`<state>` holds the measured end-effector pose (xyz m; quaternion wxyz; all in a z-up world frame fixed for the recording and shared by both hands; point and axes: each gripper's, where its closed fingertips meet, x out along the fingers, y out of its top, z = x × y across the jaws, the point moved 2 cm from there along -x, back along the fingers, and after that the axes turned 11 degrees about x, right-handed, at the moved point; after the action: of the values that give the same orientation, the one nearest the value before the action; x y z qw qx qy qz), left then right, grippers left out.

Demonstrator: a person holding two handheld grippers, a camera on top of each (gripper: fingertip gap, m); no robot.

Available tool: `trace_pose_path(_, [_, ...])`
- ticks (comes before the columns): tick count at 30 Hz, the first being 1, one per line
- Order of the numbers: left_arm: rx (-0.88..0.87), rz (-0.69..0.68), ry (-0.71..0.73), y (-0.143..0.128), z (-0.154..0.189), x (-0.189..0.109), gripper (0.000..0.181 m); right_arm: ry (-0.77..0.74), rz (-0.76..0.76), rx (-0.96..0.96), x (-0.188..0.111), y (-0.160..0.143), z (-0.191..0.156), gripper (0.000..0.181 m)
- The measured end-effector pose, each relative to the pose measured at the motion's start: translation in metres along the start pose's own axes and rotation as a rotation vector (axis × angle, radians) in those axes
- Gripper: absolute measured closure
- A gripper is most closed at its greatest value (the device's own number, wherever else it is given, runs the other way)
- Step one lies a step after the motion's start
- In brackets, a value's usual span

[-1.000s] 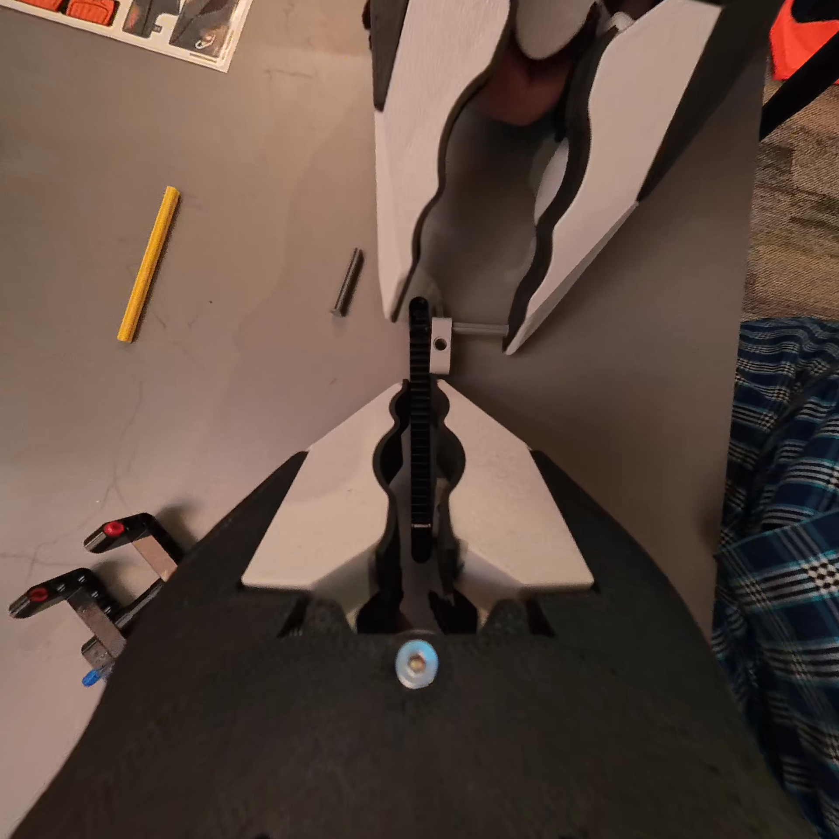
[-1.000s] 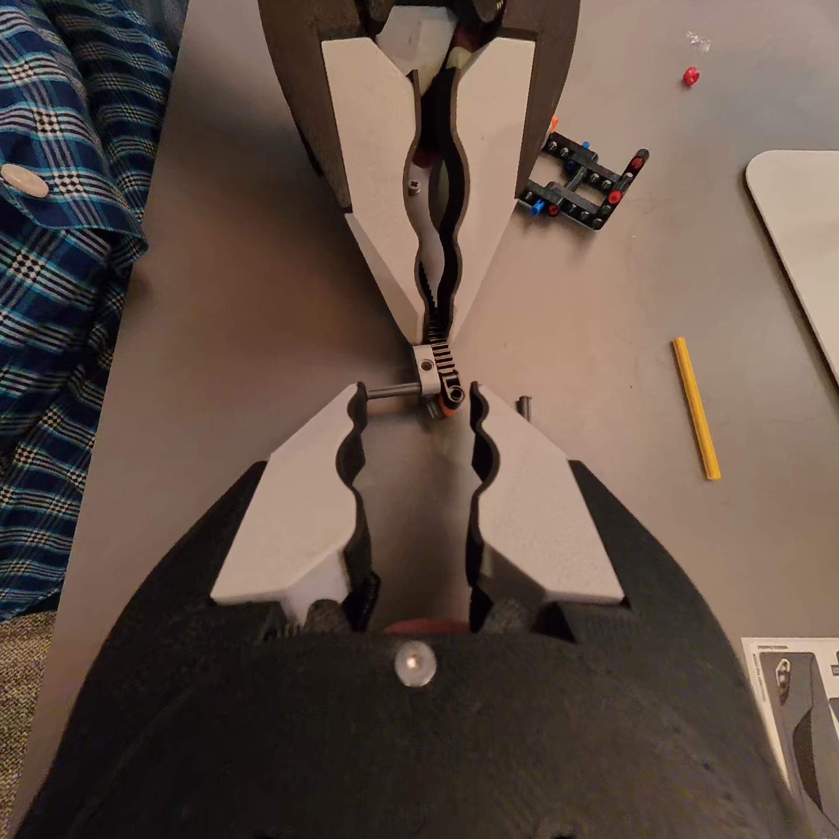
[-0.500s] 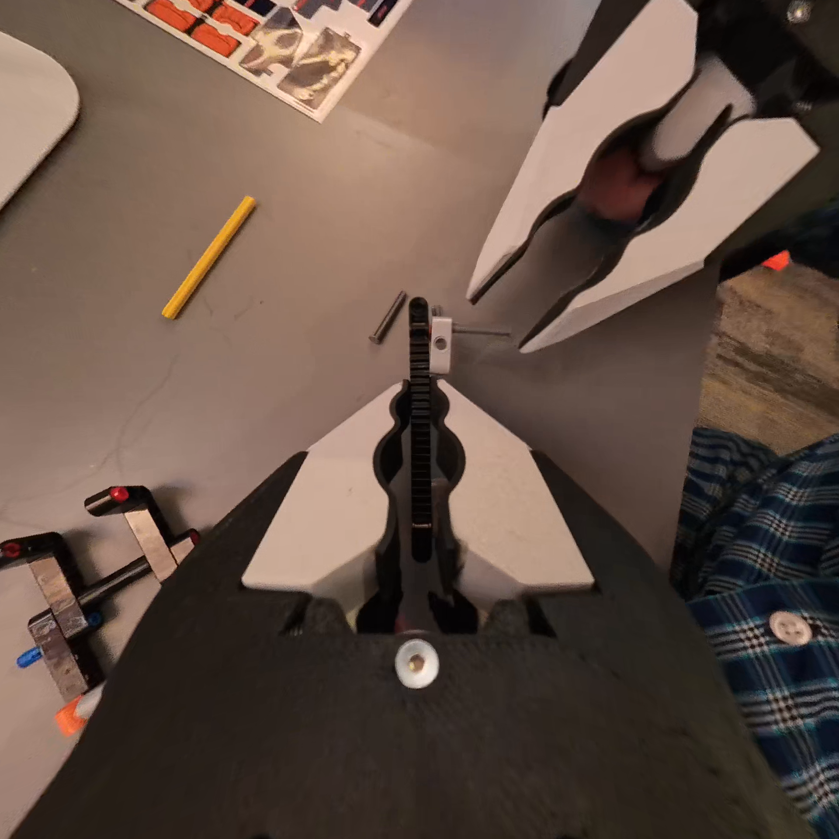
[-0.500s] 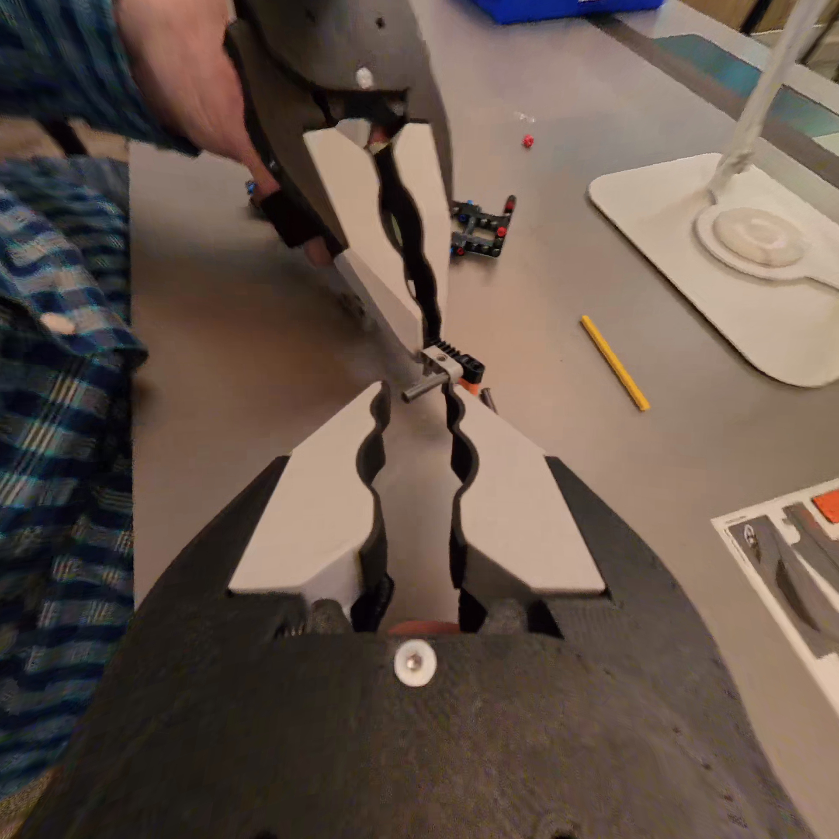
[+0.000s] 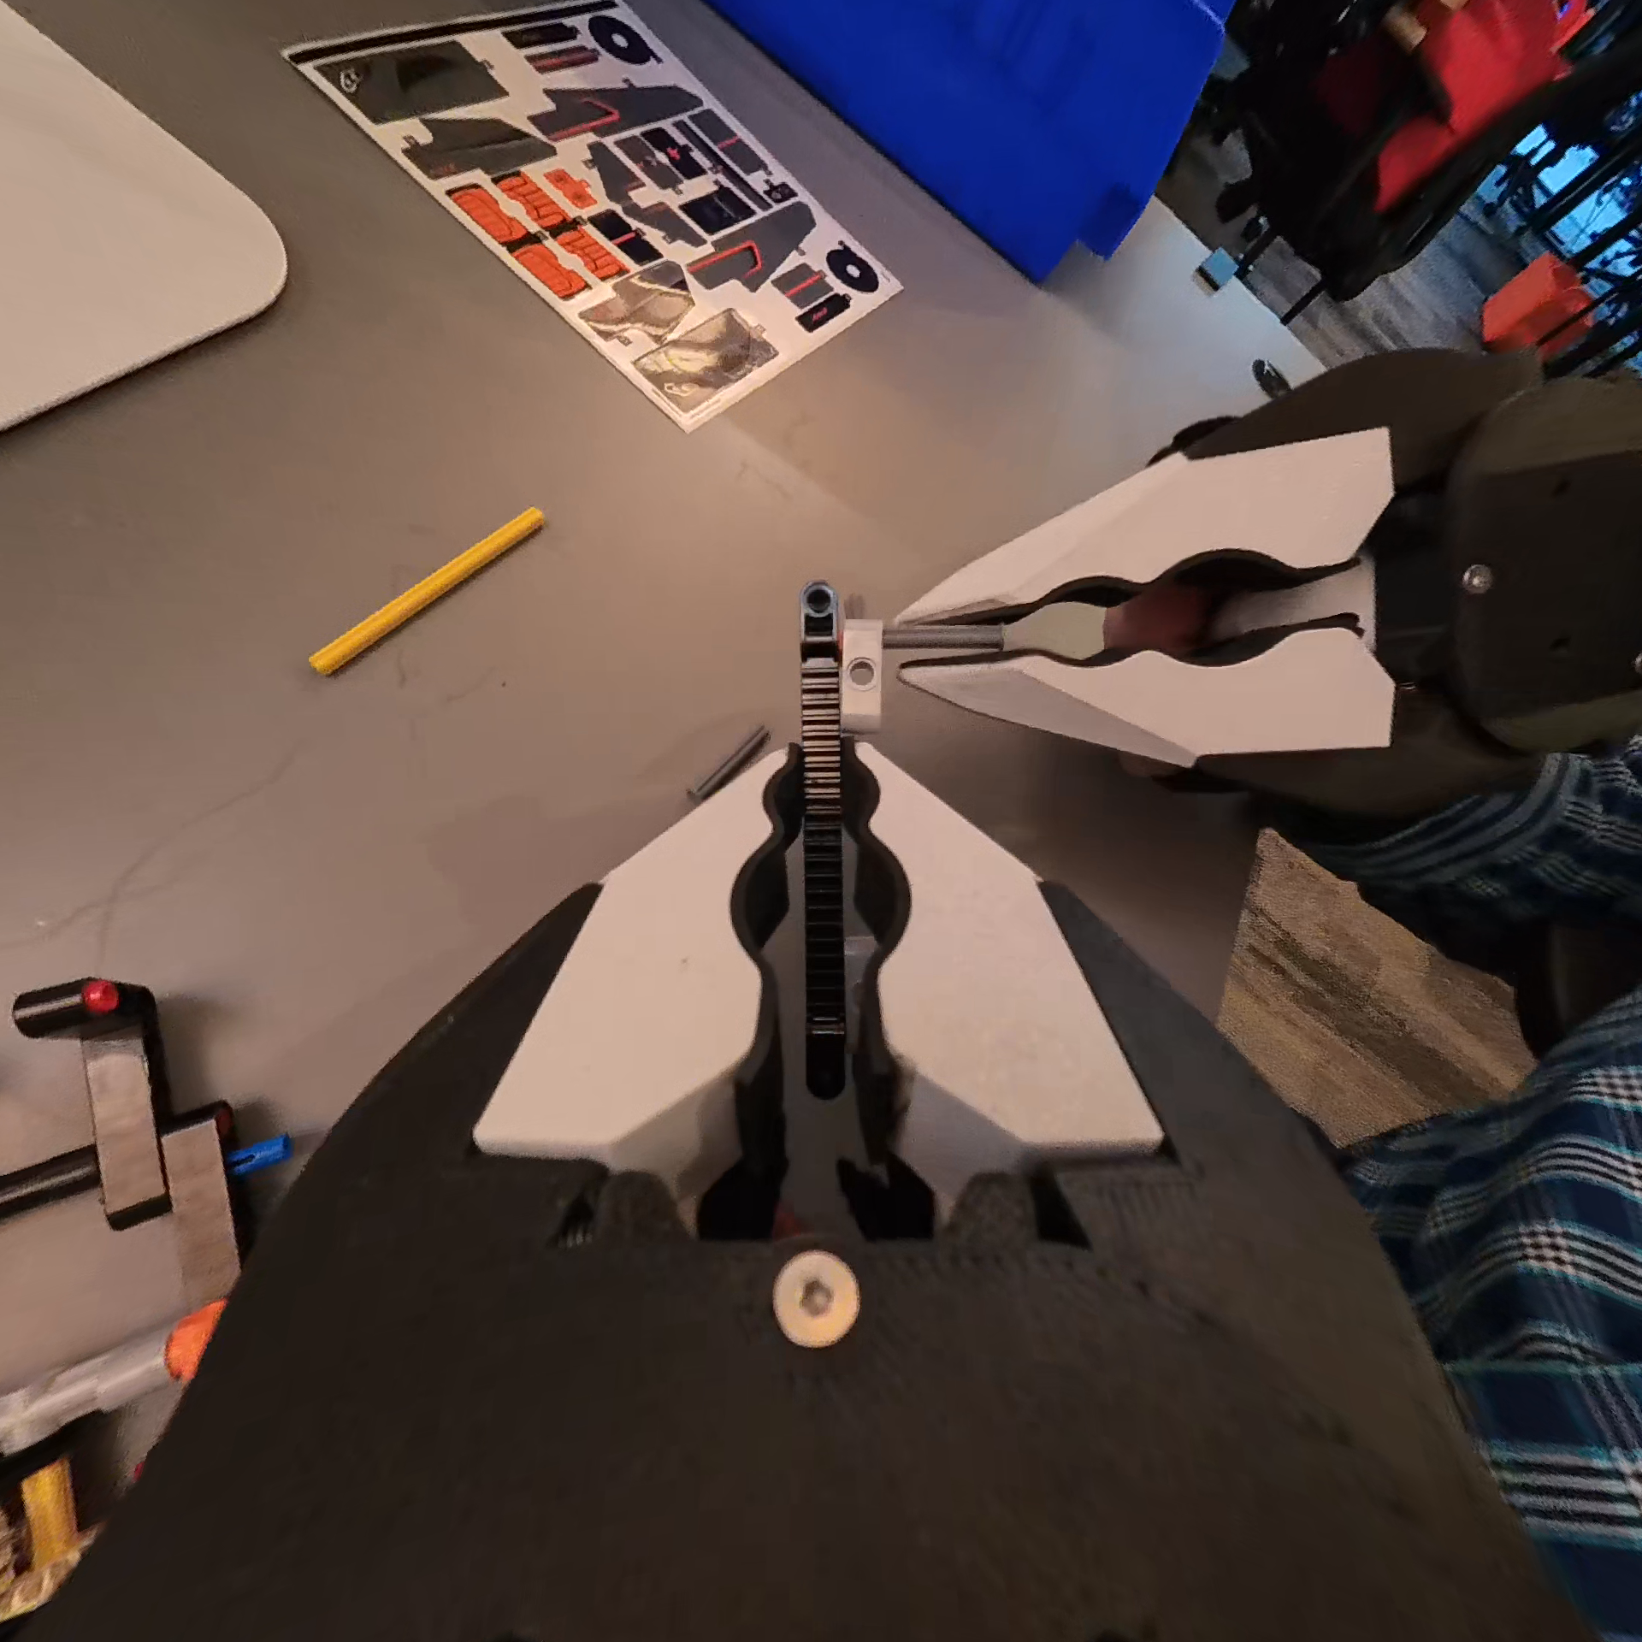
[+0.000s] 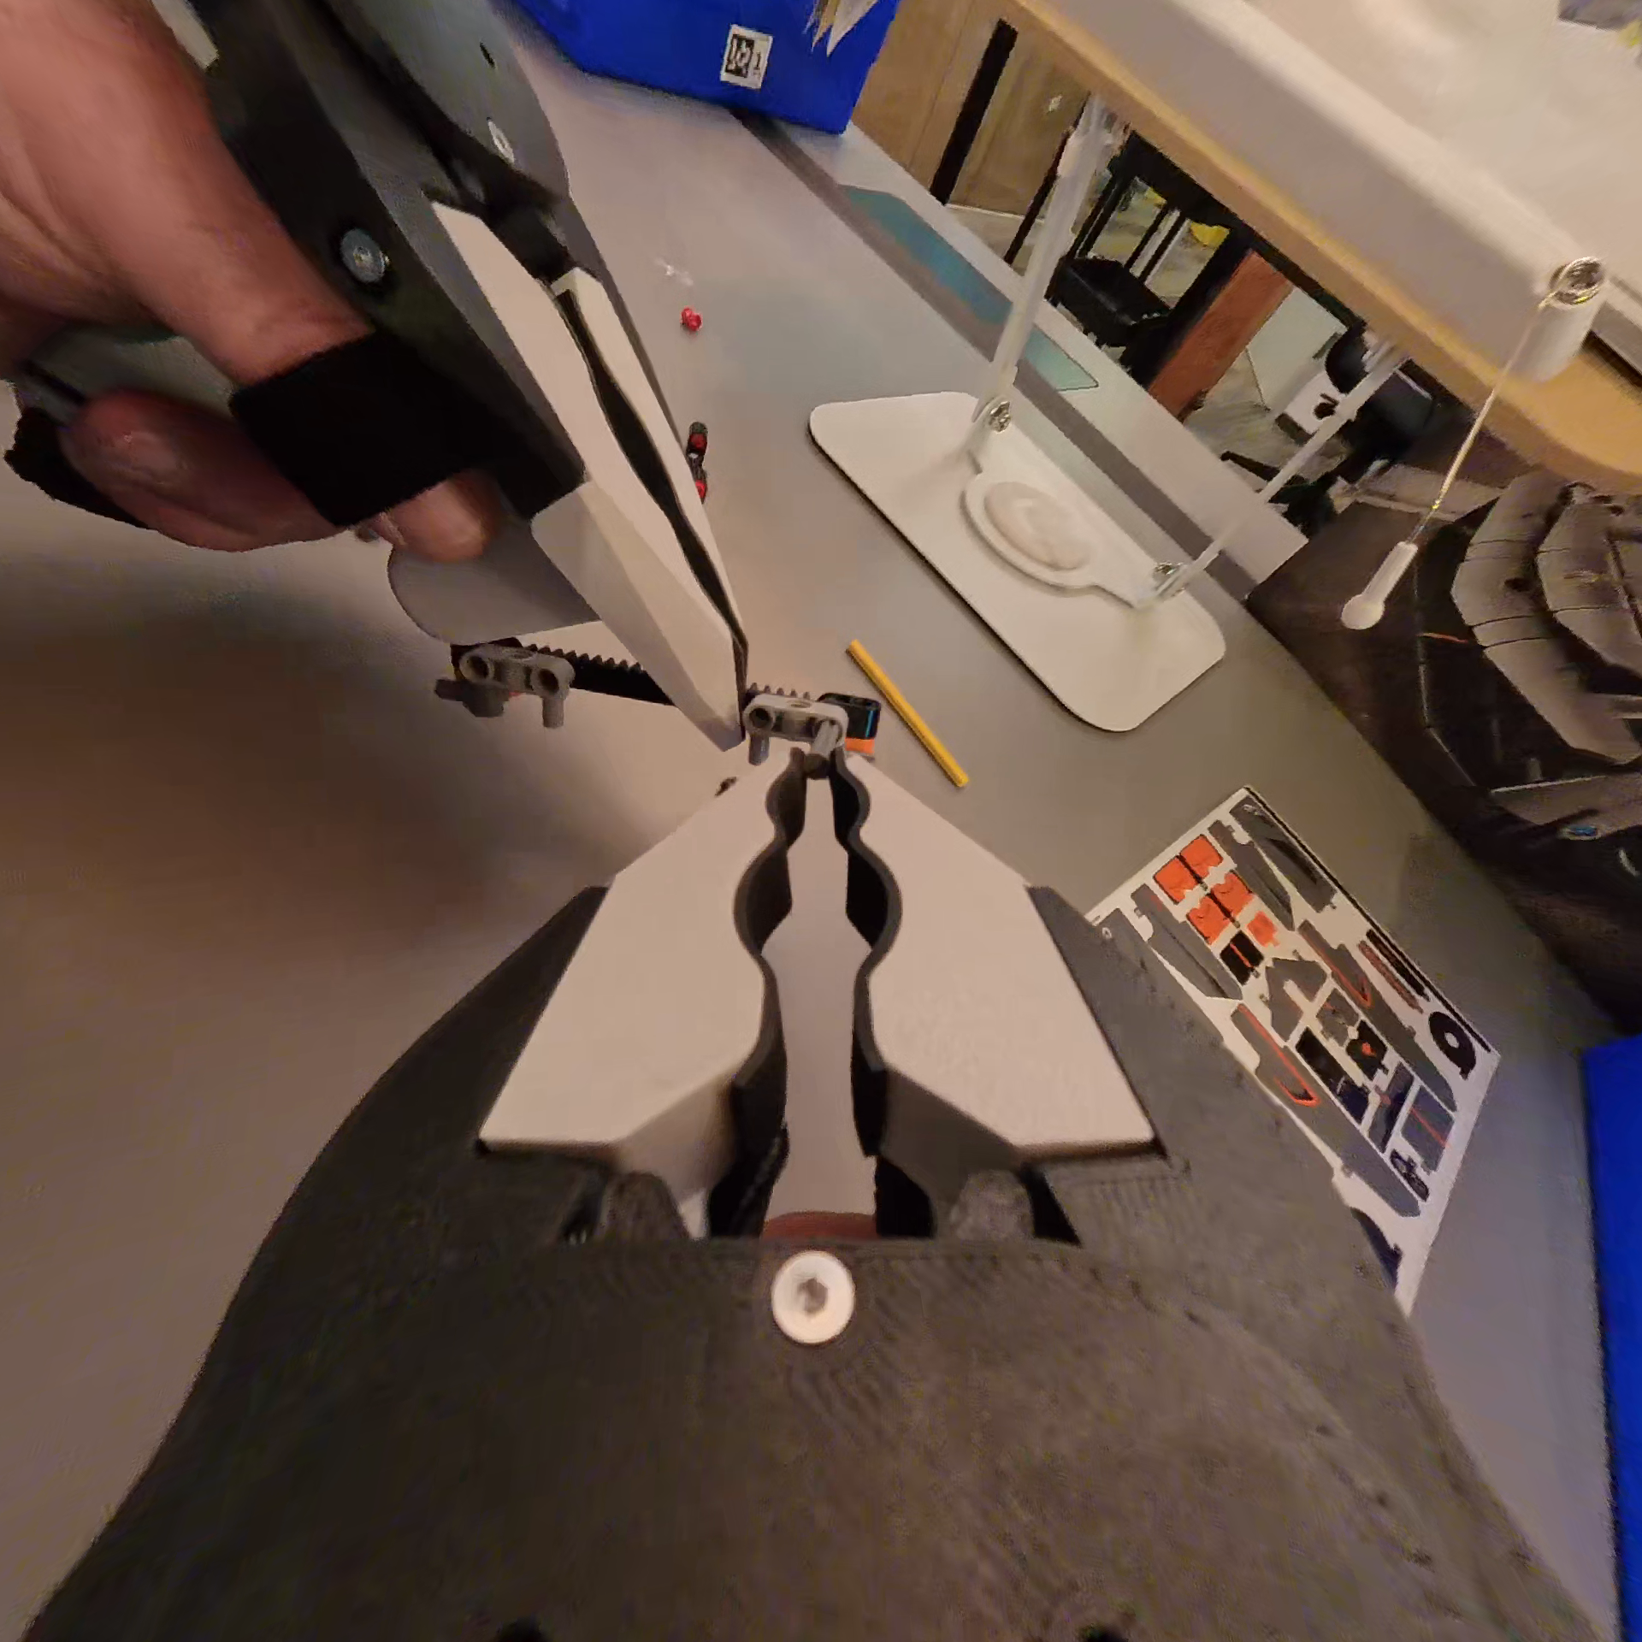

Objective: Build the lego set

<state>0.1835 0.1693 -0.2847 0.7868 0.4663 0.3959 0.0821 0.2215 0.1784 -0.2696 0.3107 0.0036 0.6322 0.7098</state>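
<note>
Left tool (image 5: 822,755) clamps black toothed rack (image 5: 822,853); right tool (image 5: 897,641) pinches its axle (image 5: 942,636).

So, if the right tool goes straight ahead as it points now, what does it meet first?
Probably the light grey holed connector on the black toothed rack: its thin grey axle already lies between the right tool tips.
</note>
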Motion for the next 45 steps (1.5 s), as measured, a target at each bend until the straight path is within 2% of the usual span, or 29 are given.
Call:
trace_pose_path(1, [0.001, 0.006, 0.003, 0.001, 0.001, 0.000, 0.176, -0.007, 0.013, 0.002, -0.001, 0.002, 0.001, 0.176])
trace_pose_path(6, [0.022, 0.020, 0.037, 0.005, 0.002, 0.002, 0.176, -0.017, 0.040, -0.004, -0.002, 0.004, 0.001, 0.170])
trace_pose_path(13, [0.093, 0.018, 0.087, 0.009, 0.006, 0.002, 0.175, -0.055, 0.079, 0.009, -0.007, 0.009, 0.006, 0.179])
trace_pose_path(23, [0.219, 0.027, 0.153, 0.015, 0.012, 0.003, 0.175, -0.049, 0.149, 0.077, -0.012, 0.009, 0.011, 0.179])
trace_pose_path(29, [0.327, 0.030, 0.227, 0.018, 0.012, 0.002, 0.175, 0.008, 0.192, 0.204, -0.013, 0.010, 0.014, 0.180])
trace_pose_path(32, [0.334, 0.067, 0.216, 0.024, 0.016, 0.000, 0.174, 0.077, 0.235, 0.344, -0.015, 0.015, 0.019, 0.180])
trace_pose_path(34, [0.364, 0.060, 0.231, 0.026, 0.017, 0.000, 0.174, 0.083, 0.248, 0.369, -0.016, 0.017, 0.020, 0.180])
trace_pose_path(41, [0.292, 0.152, 0.233, 0.036, 0.019, -0.005, 0.174, 0.107, 0.323, 0.461, -0.020, 0.027, 0.023, 0.180])
trace_pose_path(45, [0.229, 0.210, 0.218, 0.044, 0.017, -0.011, 0.175, 0.101, 0.359, 0.437, -0.024, 0.036, 0.025, 0.180])
